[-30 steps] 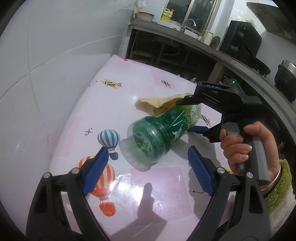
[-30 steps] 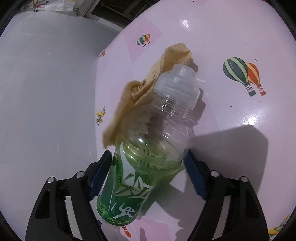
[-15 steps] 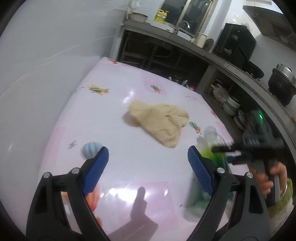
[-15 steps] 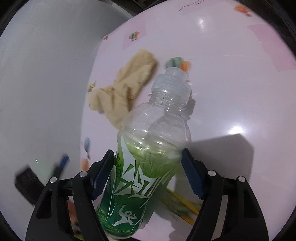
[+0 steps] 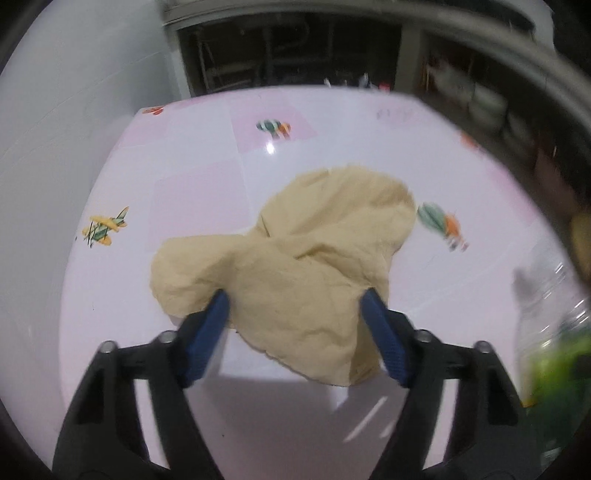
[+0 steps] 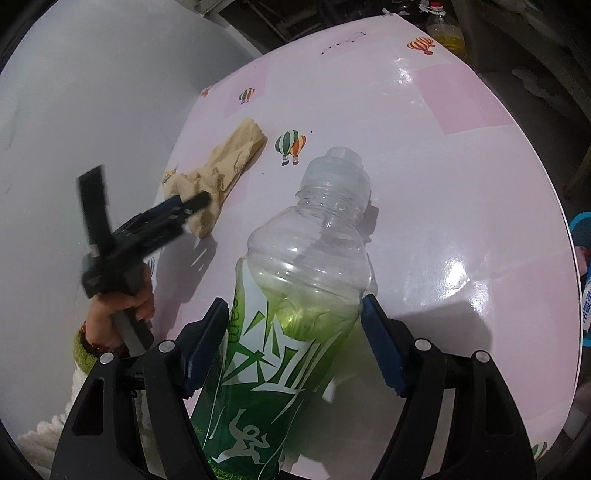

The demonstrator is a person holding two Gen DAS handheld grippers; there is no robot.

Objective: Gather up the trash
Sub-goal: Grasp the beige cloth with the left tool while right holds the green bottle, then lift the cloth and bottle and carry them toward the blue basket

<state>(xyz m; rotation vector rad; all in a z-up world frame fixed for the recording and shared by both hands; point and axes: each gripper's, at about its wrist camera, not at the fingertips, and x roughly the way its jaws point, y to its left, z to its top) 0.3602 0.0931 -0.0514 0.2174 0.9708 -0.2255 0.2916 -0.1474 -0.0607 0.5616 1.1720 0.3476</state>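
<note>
A crumpled tan paper bag (image 5: pixel 295 266) lies on the pink table (image 5: pixel 207 147). My left gripper (image 5: pixel 295 306) is open, its blue fingers standing either side of the bag's near edge. It shows in the right wrist view (image 6: pixel 192 203) at the bag (image 6: pixel 229 158). My right gripper (image 6: pixel 293 314) is shut on a clear plastic bottle (image 6: pixel 303 288) with a green label, held up above the table. The bottle shows blurred at the right edge of the left wrist view (image 5: pixel 550 332).
A white wall (image 5: pixel 74 110) borders the table on the left. Dark shelves and a counter (image 5: pixel 295 48) stand behind the table's far edge. A bottle of yellow liquid (image 6: pixel 445 33) stands beyond the far edge. The table's right edge (image 6: pixel 569 258) drops to the floor.
My right gripper lifted the bottle off the table and drew it back to the right. My left gripper moved forward to the paper bag, its fingers now straddling the bag's near edge.
</note>
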